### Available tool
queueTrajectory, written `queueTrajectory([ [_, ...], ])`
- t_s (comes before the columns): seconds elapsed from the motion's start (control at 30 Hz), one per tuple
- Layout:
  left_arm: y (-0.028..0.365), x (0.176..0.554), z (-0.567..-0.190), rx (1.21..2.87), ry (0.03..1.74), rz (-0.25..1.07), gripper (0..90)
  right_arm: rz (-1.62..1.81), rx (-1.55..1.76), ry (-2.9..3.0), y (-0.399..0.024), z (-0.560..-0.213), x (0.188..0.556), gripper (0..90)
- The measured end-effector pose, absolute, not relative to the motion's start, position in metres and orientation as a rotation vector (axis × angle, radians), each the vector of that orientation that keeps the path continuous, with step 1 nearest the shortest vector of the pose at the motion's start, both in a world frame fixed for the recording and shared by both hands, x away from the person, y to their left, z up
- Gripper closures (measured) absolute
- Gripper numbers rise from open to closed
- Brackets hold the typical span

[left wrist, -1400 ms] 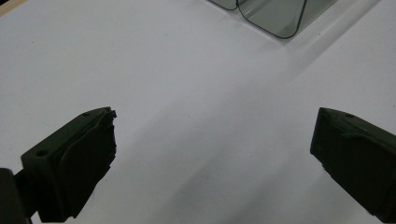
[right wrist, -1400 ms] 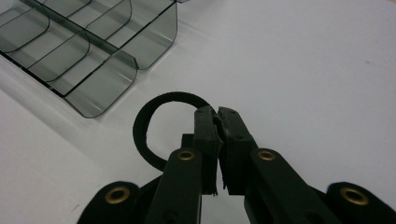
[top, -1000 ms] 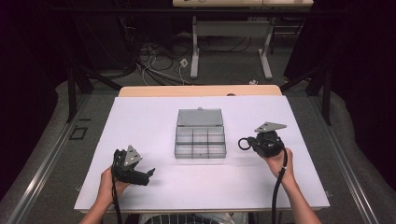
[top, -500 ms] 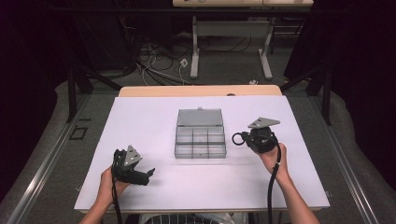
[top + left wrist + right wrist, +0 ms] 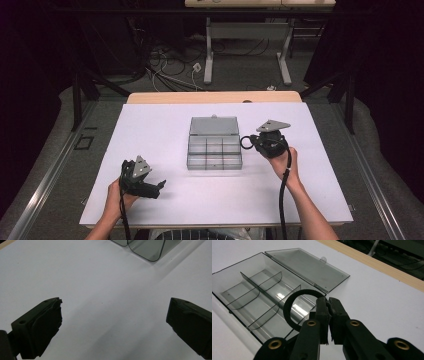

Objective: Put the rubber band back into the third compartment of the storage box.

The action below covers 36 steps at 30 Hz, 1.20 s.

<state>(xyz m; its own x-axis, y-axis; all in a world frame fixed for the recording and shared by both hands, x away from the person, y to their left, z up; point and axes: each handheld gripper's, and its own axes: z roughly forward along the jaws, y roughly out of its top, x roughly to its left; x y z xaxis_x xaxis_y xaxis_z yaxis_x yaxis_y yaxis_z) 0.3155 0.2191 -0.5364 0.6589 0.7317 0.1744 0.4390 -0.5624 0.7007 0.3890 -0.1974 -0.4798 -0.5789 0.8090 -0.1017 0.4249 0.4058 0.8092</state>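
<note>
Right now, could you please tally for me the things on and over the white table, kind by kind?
Clear plastic compartment box, lid open: 1
Black ring, pinched in the right gripper's jaws over the box: 1
Handheld grippers: 2, the right one and the left gripper, whose jaws stand wide apart
Total: 4
</note>
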Motion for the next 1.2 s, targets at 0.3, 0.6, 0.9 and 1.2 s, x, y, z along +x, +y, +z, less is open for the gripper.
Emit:
queueTrajectory([
  [0.3, 0.219, 0.315, -0.536, 2.242, 0.904, 0.604, 0.1, 1.061, 1.026, 2.175, -0.188, -0.476, 0.396, 86.6],
  [0.6, 0.219, 0.316, -0.537, 2.243, 0.902, 0.610, 0.1, 1.057, 1.010, 2.176, -0.178, -0.476, 0.402, 86.6],
  [0.9, 0.219, 0.316, -0.537, 2.243, 0.900, 0.604, 0.1, 1.064, 1.009, 2.176, -0.171, -0.478, 0.409, 86.6],
  [1.2, 0.219, 0.316, -0.538, 2.239, 0.902, 0.612, 0.1, 1.038, 1.004, 2.194, -0.163, -0.483, 0.416, 86.6],
])
